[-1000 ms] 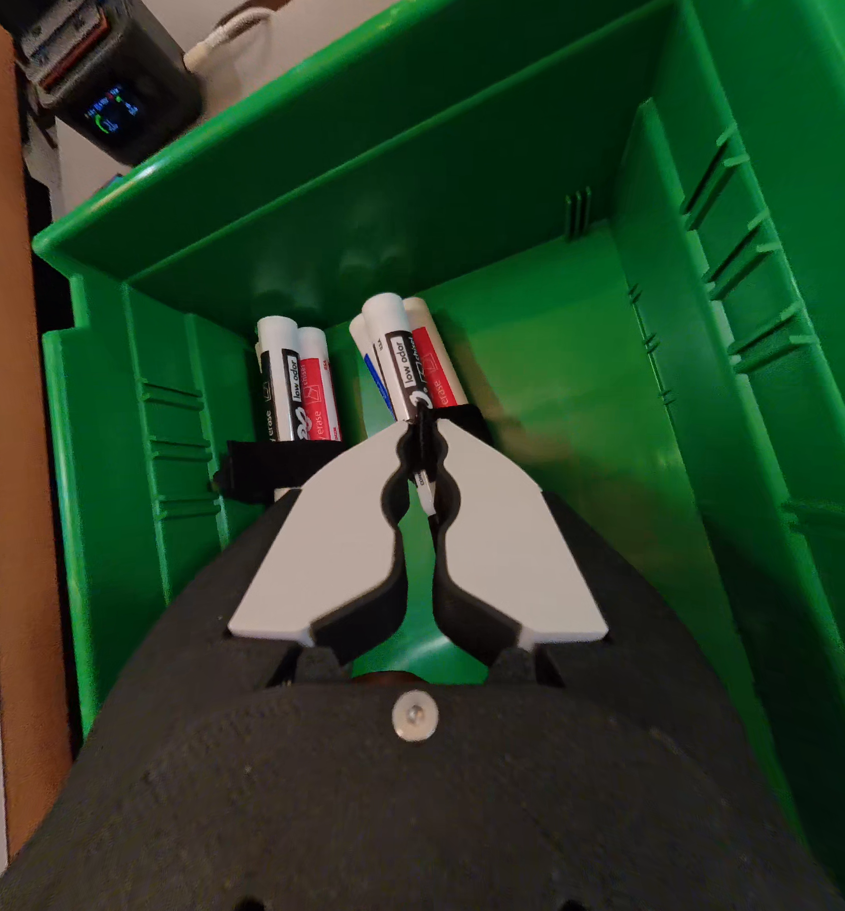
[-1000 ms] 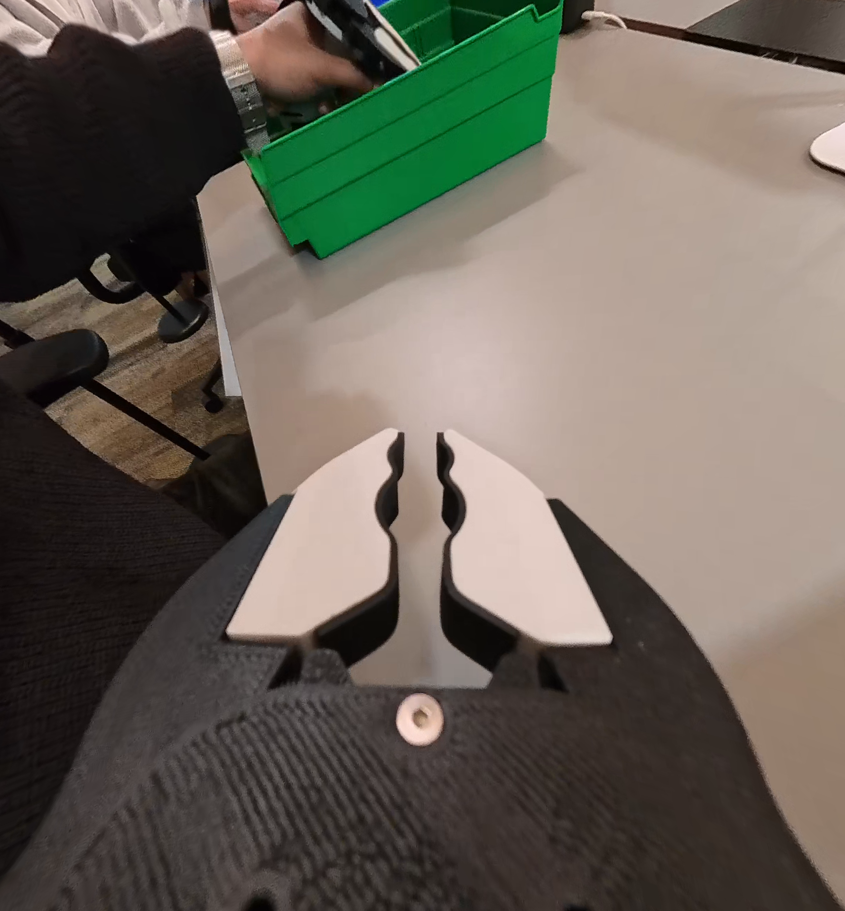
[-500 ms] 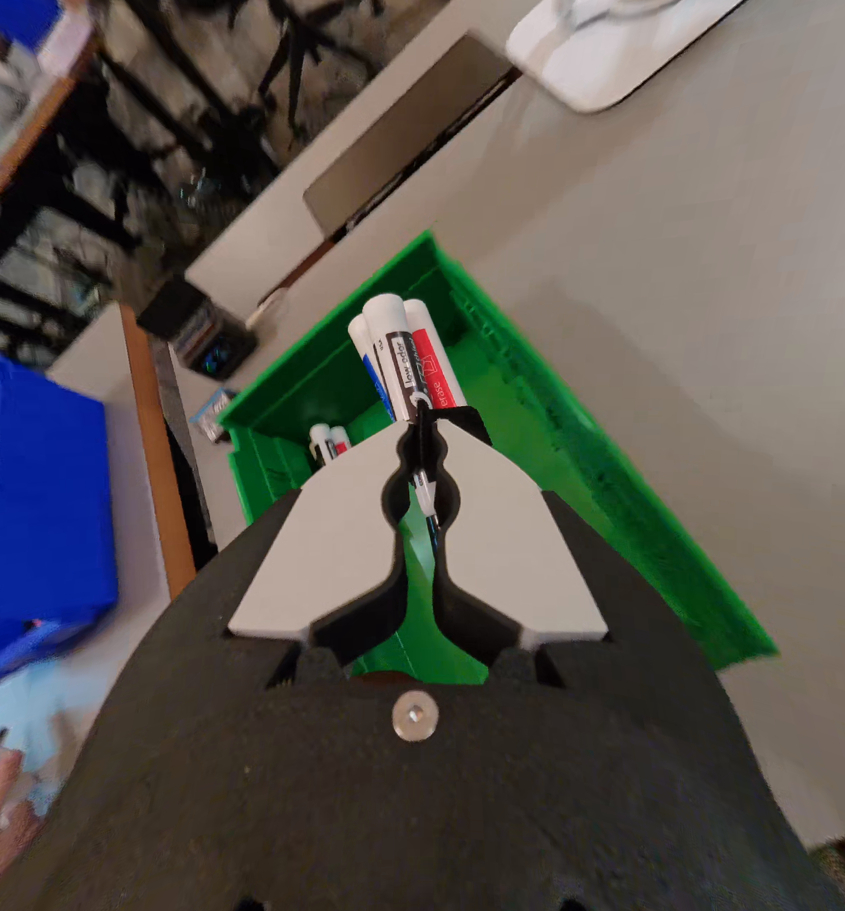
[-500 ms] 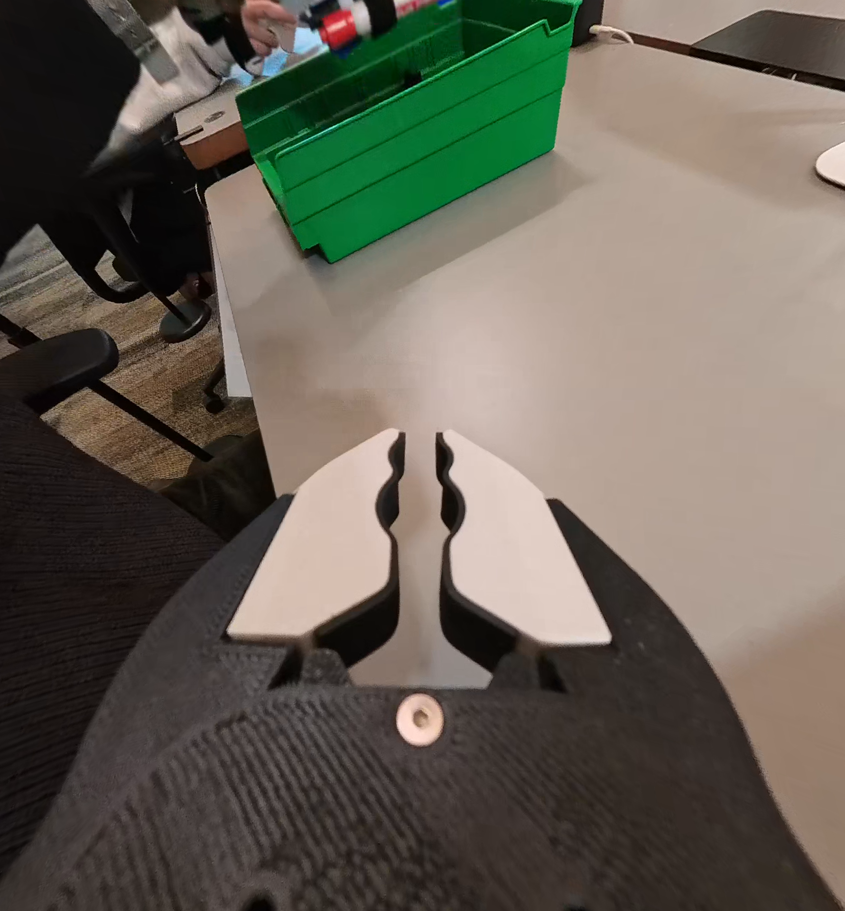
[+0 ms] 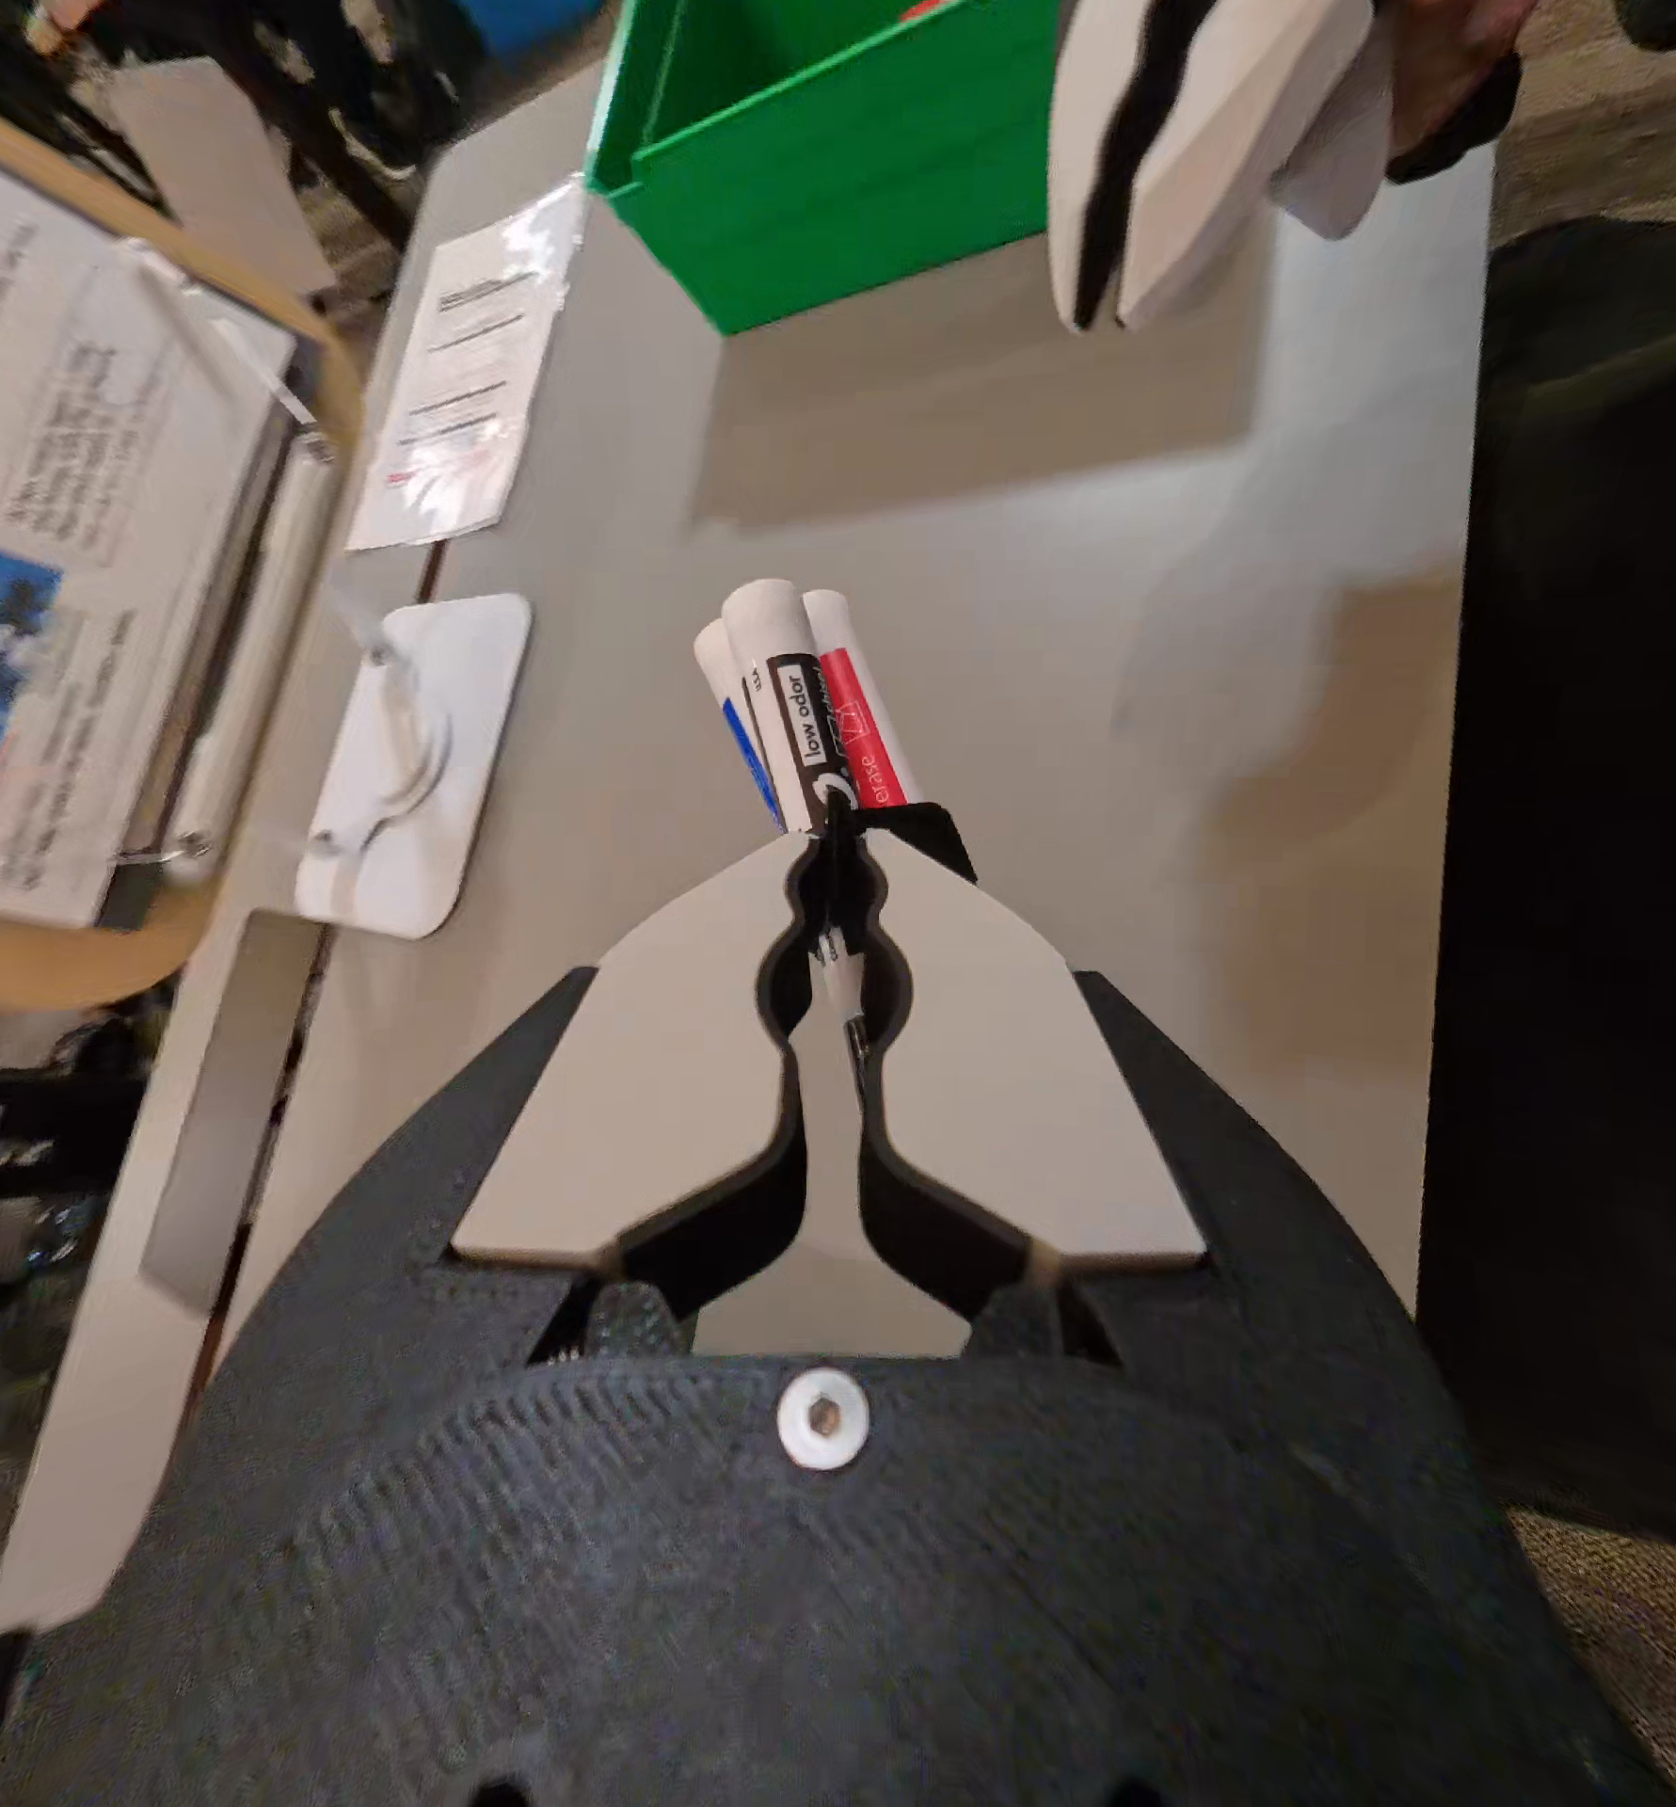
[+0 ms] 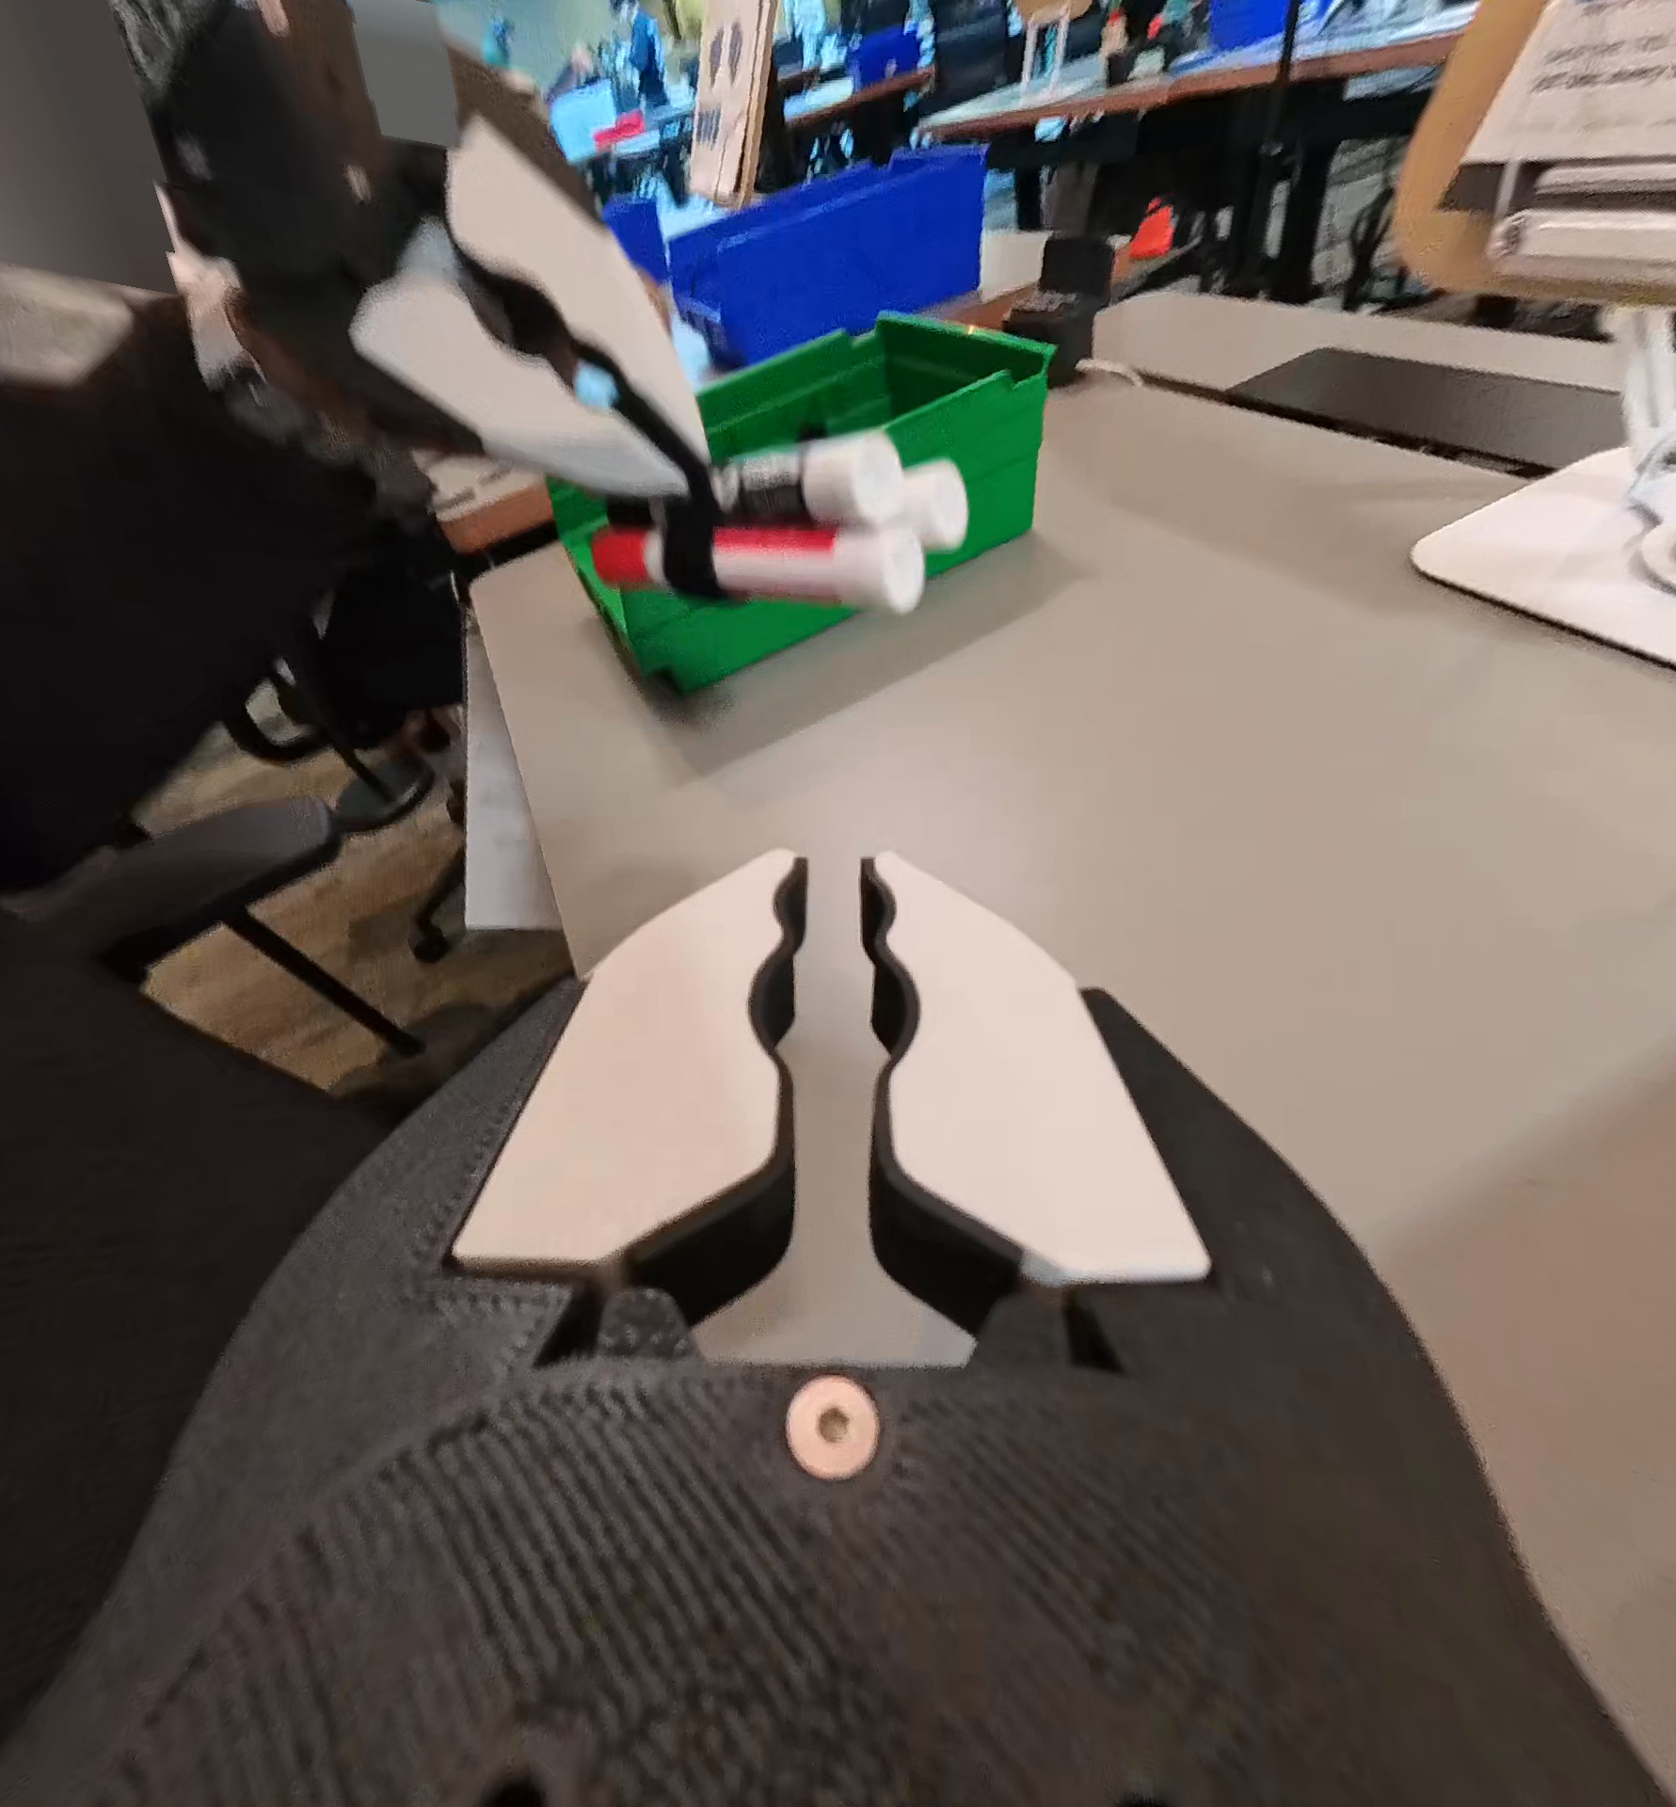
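The left gripper is clamped only on the black strap binding a bundle of three markers, carried in the air above the grey worktop, clear of the green bin. The right gripper hangs narrowly parted, empty. Risk: the thin strap could slip (contact looks slight), dropping the bundle; loose markers may slide out endwise.

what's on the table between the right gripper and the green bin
Nothing: in the right wrist view the grey table is bare from the right gripper up to the green bin.
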A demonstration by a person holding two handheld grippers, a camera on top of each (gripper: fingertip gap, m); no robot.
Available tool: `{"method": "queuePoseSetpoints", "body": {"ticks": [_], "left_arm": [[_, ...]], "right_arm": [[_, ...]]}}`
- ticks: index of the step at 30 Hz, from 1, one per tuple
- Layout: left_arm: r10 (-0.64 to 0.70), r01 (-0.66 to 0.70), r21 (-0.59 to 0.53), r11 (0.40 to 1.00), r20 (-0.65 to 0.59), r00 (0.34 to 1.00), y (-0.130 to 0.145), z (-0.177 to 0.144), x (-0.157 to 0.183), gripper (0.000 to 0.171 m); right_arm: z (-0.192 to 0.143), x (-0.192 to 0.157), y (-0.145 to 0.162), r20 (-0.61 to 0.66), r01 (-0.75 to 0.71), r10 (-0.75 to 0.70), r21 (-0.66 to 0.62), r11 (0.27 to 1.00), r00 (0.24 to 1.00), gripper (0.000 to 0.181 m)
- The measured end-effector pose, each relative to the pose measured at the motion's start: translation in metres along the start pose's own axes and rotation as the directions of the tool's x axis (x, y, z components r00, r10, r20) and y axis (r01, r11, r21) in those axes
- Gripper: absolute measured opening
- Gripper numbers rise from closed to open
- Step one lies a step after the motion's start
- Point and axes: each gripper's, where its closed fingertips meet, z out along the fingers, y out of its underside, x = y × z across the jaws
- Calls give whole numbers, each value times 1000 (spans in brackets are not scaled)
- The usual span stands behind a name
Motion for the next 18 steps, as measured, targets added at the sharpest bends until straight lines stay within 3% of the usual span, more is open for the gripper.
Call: {"method": "queuePoseSetpoints", "body": {"ticks": [7,10,14,18], "left_arm": [[-5,35,110,993,-262,965,-30,74,51,7],[48,-18,88,996,-359,932,-38,86,69,7],[136,-67,171,983,-438,889,-59,87,97,7],[201,-135,171,976,-466,862,-65,93,115,7]], "right_arm": [[-40,6,19,-89,-116,128,129,985,988,11],[-49,1,38,-135,-19,33,106,994,990,15],[-65,-6,47,-240,160,-140,67,985,961,20],[-73,-14,49,-267,211,-187,67,975,945,21]]}}
